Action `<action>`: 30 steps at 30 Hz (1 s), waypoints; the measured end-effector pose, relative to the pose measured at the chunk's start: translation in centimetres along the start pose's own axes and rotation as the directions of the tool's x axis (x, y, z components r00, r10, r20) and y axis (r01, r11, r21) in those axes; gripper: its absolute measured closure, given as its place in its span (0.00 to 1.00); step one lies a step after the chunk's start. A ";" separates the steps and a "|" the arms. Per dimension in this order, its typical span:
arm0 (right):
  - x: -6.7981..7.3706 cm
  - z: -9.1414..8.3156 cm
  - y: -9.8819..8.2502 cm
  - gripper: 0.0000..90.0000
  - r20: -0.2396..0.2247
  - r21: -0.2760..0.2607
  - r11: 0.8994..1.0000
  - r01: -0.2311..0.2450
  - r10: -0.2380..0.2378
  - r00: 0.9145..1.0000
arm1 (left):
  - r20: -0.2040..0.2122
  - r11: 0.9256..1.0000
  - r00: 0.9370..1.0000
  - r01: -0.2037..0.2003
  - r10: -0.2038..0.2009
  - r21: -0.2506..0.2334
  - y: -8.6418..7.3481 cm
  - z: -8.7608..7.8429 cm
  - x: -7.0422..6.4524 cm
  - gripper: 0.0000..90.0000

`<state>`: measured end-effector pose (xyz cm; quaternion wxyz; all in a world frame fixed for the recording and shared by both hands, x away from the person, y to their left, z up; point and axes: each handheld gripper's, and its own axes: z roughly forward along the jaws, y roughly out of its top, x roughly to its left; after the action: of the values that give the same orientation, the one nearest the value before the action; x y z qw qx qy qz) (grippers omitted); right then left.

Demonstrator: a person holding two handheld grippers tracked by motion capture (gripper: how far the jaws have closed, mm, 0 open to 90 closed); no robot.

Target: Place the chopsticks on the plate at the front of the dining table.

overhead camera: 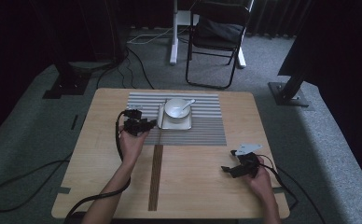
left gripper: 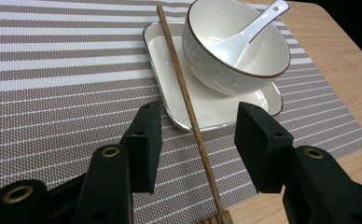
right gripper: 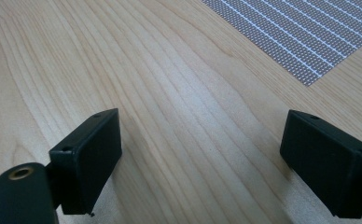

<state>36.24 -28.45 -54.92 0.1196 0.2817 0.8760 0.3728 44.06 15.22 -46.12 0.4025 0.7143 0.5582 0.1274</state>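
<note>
Dim high view with dark surroundings; both gripper views bright, sharp

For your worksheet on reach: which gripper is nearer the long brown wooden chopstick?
Left. The left gripper straddles the chopstick with open jaws; the right gripper rests far off.

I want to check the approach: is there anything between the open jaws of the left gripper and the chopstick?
Nothing visible is in the way. The chopstick lies free between the open jaws of the left gripper, its far end resting on the tray beside the bowl.
</note>
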 end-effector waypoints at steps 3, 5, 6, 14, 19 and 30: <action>0.0 0.0 0.0 0.13 0.000 0.000 1.000 0.000 0.000 1.000 | 0.004 1.000 1.000 -0.002 0.002 0.007 -0.2 -0.1 0.0 0.58; 0.0 0.0 0.0 0.13 0.000 0.000 1.000 0.000 0.000 1.000 | 0.004 1.000 1.000 0.001 -0.001 0.009 -0.4 -0.1 0.0 0.58; 0.0 0.0 0.0 0.13 0.000 0.000 1.000 0.000 0.000 1.000 | 0.004 1.000 1.000 -0.004 0.004 0.011 -0.4 -0.1 0.0 0.58; 0.0 0.0 0.0 0.13 0.000 0.000 1.000 0.000 0.000 1.000 | 0.001 1.000 1.000 -0.001 0.001 0.016 -0.9 -0.3 0.2 0.57; 0.0 0.0 0.0 0.13 0.000 0.000 1.000 0.000 0.000 1.000 | 0.002 1.000 1.000 -0.004 0.004 0.017 -1.2 -0.4 0.2 0.57; 0.0 0.0 0.0 0.13 0.000 0.000 1.000 0.000 0.000 1.000 | 0.002 1.000 1.000 -0.003 0.003 0.022 -1.8 -0.6 0.3 0.57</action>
<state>36.23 -28.45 -54.91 0.1196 0.2819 0.8760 0.3727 42.51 15.87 -47.07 0.3950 0.7196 0.5581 0.1209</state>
